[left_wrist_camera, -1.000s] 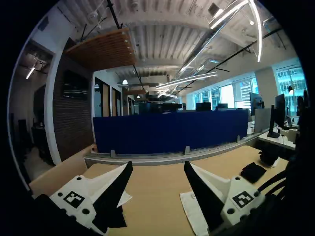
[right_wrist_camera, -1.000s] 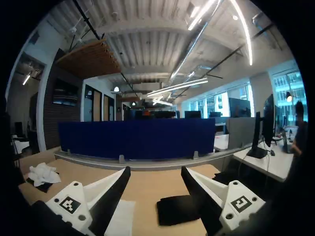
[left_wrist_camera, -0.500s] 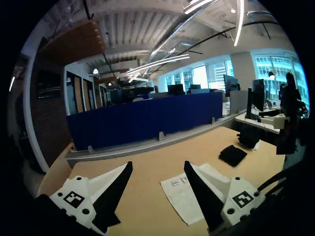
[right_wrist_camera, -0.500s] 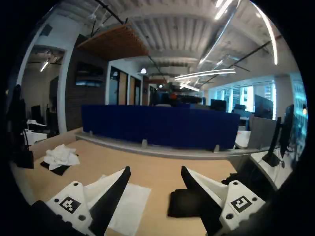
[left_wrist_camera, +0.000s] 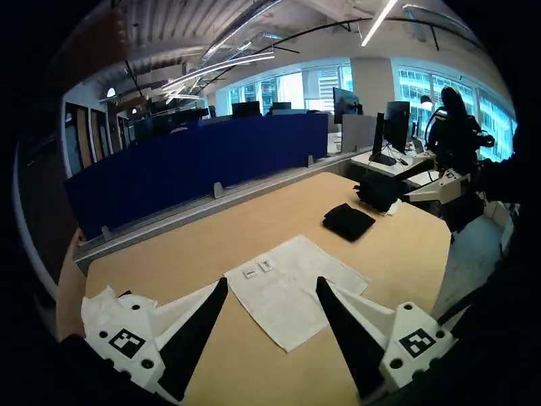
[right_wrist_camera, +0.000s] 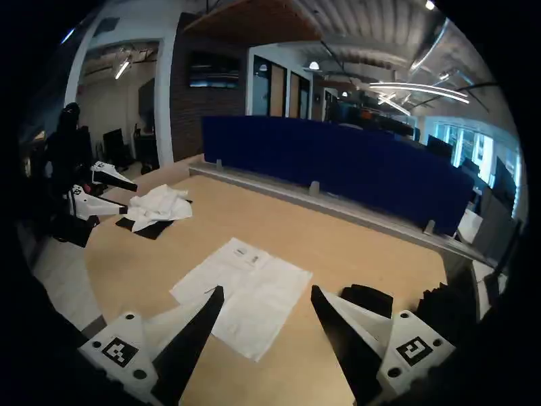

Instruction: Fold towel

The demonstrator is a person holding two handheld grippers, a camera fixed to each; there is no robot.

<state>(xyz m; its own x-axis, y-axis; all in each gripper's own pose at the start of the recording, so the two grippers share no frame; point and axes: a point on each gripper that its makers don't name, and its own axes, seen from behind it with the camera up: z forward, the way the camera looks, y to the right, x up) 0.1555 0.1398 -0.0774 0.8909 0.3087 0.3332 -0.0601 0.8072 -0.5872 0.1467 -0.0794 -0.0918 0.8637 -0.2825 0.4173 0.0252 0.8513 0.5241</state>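
**Both tools wide open, towel flat on the table**

Looking down the left tool (left_wrist_camera: 270, 281): spread wide, gripping nothing, hovering above the table (left_wrist_camera: 203, 250). Framed between its fingers, the towel (left_wrist_camera: 291, 291): white, spread flat, unfolded, two small tags on it. Farther off, a folded black cloth (left_wrist_camera: 348, 221), lying well apart from the towel. Over to the right tool (right_wrist_camera: 266, 289): just as wide open, empty too, pointing at the same towel from another side. Off to the left in the right gripper view, a crumpled white cloth (right_wrist_camera: 159, 203), resting on a dark one near the table edge. Along the far side, a blue divider (right_wrist_camera: 351, 169).
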